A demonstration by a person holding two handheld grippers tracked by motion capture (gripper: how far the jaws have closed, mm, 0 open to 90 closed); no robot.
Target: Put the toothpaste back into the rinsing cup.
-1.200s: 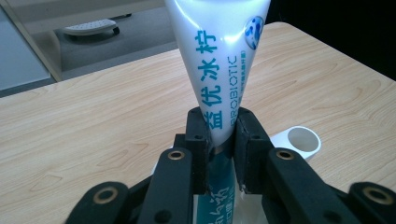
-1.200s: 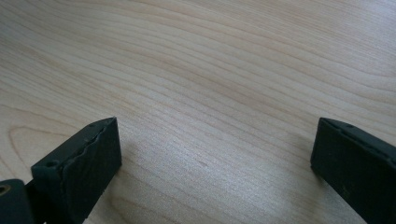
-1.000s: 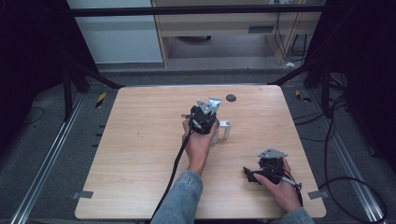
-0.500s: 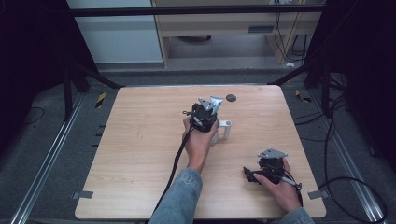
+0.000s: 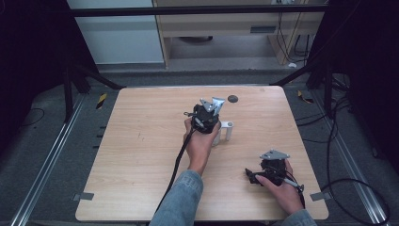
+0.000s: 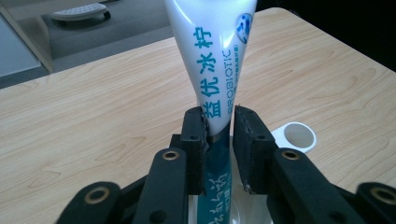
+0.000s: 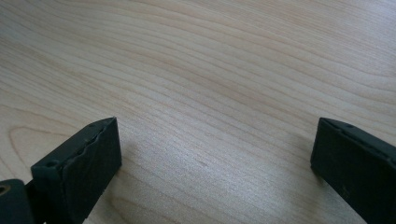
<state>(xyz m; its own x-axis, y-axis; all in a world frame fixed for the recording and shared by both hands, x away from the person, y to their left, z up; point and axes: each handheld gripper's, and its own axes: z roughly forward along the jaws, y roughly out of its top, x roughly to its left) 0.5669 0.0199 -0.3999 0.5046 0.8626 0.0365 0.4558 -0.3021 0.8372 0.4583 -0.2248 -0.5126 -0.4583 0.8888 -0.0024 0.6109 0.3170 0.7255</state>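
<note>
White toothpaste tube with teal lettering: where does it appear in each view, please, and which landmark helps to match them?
High view: the white toothpaste tube with teal lettering rises past the left gripper, just above table centre.
Left gripper view: the tube stands centre, upright between the jaws, which have just been opening slightly.
Right gripper view: bare wooden table between wide-open jaws.
Shared landmark: the white round cup beside the tube.

Laboratory-type recording station. Bare wooden table [image 5: 141, 155] set inside a black metal frame [image 5: 197, 10], with floor rails [image 5: 44, 165] on grey carpet [image 5: 33, 141] and loose cables [image 5: 348, 183] at the right. Beige cabinet [image 5: 226, 23] and pale wall panel [image 5: 122, 37] behind.
</note>
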